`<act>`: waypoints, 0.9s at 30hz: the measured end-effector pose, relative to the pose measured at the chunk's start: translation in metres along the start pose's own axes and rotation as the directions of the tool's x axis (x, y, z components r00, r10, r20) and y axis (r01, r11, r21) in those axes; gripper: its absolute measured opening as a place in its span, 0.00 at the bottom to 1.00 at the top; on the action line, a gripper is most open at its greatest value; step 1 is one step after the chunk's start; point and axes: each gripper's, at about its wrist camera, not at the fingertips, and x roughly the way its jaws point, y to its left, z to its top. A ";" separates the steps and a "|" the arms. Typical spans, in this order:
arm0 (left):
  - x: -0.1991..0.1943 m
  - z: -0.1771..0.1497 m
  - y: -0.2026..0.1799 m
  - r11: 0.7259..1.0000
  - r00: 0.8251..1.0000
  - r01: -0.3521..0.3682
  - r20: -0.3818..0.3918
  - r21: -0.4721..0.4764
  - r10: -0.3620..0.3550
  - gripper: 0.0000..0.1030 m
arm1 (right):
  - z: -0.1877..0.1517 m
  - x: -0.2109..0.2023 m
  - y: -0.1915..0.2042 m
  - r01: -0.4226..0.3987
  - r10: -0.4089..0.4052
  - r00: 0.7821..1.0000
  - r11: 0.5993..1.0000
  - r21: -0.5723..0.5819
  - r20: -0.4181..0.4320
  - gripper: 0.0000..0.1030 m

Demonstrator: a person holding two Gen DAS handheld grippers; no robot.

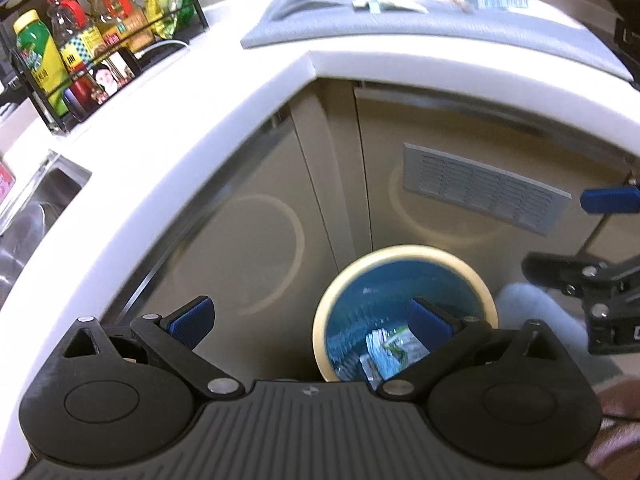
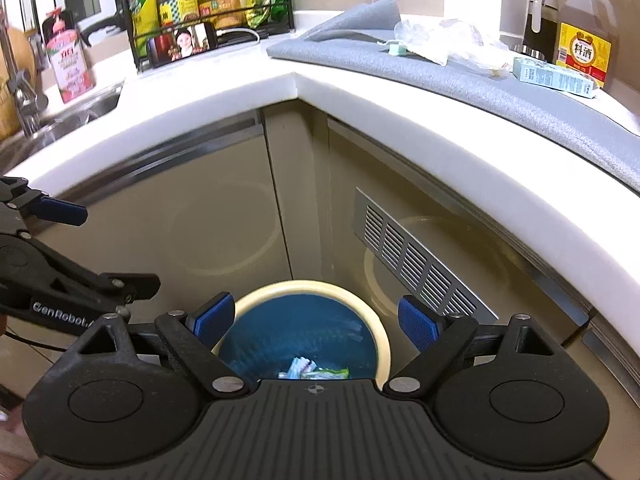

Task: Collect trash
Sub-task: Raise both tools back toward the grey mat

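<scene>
A round trash bin (image 1: pixel 404 260) with a cream rim and a blue liner stands on the floor in the cabinet corner; its rim (image 2: pixel 320 286) also shows in the right wrist view. Crumpled wrappers (image 1: pixel 386 354) lie at its bottom, seen again as wrappers (image 2: pixel 316 370). My left gripper (image 1: pixel 310 322) is open above the bin's left side, nothing between its fingers. My right gripper (image 2: pixel 318 322) is open right over the bin, empty. On the grey mat (image 2: pixel 500 88) lie crumpled clear plastic (image 2: pixel 444 42), a small pale-green item (image 2: pixel 396 48) and a light-blue carton (image 2: pixel 554 76).
A wire rack of bottles (image 2: pixel 208 4) stands in the counter's corner and a sink (image 2: pixel 60 116) with a pink pouch lies to the left. A cooking-wine jug (image 2: pixel 586 32) stands at the back right. The white counter edge (image 2: pixel 296 82) overhangs beige cabinet doors with a vent grille (image 2: pixel 420 260).
</scene>
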 end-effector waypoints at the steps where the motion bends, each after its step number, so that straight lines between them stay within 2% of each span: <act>1: -0.001 0.004 0.002 1.000 1.000 -0.001 0.008 -0.003 0.001 1.00 | 0.003 -0.001 -0.002 -0.008 0.008 1.000 1.000 0.011 0.003 0.88; 7: -0.009 0.026 0.012 1.000 0.999 0.005 0.047 -0.027 -0.003 1.00 | 0.023 -0.011 -0.010 -0.027 0.024 0.998 0.998 0.056 0.049 0.89; 12: -0.014 0.045 0.014 1.000 0.996 0.012 0.087 -0.025 -0.009 1.00 | 0.041 -0.018 -0.022 -0.014 0.007 0.994 0.997 0.070 0.106 0.89; 19: -0.015 0.075 0.011 1.000 0.991 0.012 0.133 -0.013 -0.010 1.00 | 0.065 -0.024 -0.048 0.043 -0.063 0.980 0.993 0.110 0.187 0.90; 27: -0.011 0.103 0.009 1.000 0.988 0.002 0.157 -0.007 -0.001 1.00 | 0.086 -0.024 -0.090 0.105 -0.148 0.960 0.977 0.183 0.238 0.92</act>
